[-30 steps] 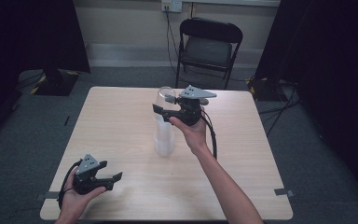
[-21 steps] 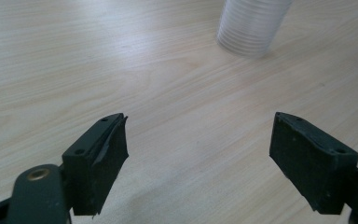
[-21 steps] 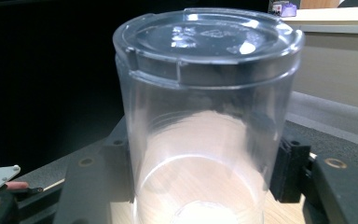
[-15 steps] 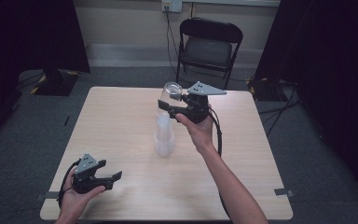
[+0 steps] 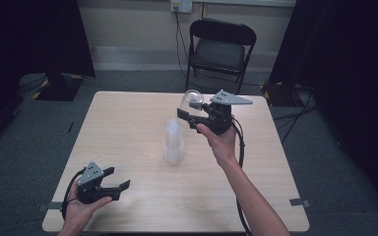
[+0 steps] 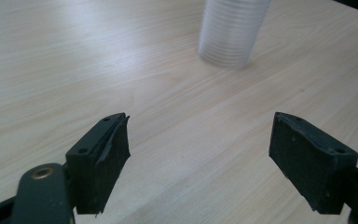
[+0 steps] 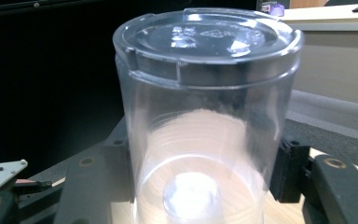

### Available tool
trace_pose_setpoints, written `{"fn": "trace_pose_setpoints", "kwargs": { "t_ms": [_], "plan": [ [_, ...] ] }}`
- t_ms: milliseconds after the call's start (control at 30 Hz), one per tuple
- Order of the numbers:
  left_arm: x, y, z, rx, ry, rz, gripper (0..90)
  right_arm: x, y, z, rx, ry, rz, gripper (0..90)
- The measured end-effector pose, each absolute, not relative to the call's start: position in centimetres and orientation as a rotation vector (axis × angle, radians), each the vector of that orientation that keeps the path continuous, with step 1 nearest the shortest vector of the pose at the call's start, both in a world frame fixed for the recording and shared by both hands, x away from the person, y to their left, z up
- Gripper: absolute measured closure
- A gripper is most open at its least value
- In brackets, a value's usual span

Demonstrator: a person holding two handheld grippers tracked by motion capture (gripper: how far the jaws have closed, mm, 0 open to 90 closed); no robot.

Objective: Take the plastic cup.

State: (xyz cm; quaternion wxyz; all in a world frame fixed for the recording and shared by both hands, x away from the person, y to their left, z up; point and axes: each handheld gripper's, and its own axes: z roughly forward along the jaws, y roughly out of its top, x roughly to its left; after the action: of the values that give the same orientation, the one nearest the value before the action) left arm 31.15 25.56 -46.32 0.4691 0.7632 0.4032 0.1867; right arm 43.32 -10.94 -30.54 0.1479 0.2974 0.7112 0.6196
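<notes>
A stack of clear plastic cups [image 5: 173, 142] stands upside down near the middle of the table [image 5: 128, 123]. My right gripper [image 5: 189, 115] holds one clear cup [image 5: 191, 102] lifted above and to the right of the stack, base up. In the right gripper view that cup [image 7: 205, 116] sits between the two black jaws, which press its sides. My left gripper [image 5: 115, 184] rests low near the table's front left edge, open with nothing between its jaws. In the left gripper view the cup stack [image 6: 233, 30] stands ahead, beyond the gripper [image 6: 198, 154].
A black folding chair [image 5: 219, 46] stands behind the far edge of the table. Dark curtains hang at both sides. Cables [image 5: 295, 115] lie on the grey carpet at the right.
The right gripper has lifted the clear cup off the top of the stack and carried it up and to the right. The left gripper has stayed in place.
</notes>
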Motion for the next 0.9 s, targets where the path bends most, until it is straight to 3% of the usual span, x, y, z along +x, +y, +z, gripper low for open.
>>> {"fn": "trace_pose_setpoints", "kwargs": {
  "t_ms": [233,300,367,700,900],
  "plan": [
    [31.4,25.4,-46.1,1.866,0.983,0.403,20.1,42.5,-12.4,-31.8,0.921,2.043,1.783,39.5],
    [31.3,25.1,-46.0,1.857,0.982,0.409,20.5,42.2,-12.6,-32.2,0.933,2.053,1.793,39.6],
    [31.2,24.9,-45.8,1.835,0.974,0.419,26.6,41.9,-12.7,-32.5,0.957,2.059,1.795,39.7],
    [31.3,23.6,-45.1,1.788,0.902,0.453,26.4,40.5,-13.1,-34.4,1.035,2.109,1.839,39.9],
    [31.7,22.6,-44.7,1.769,0.85,0.39,33.5,39.7,-13.2,-35.5,1.04,2.134,1.864,39.7]
  ]
}}
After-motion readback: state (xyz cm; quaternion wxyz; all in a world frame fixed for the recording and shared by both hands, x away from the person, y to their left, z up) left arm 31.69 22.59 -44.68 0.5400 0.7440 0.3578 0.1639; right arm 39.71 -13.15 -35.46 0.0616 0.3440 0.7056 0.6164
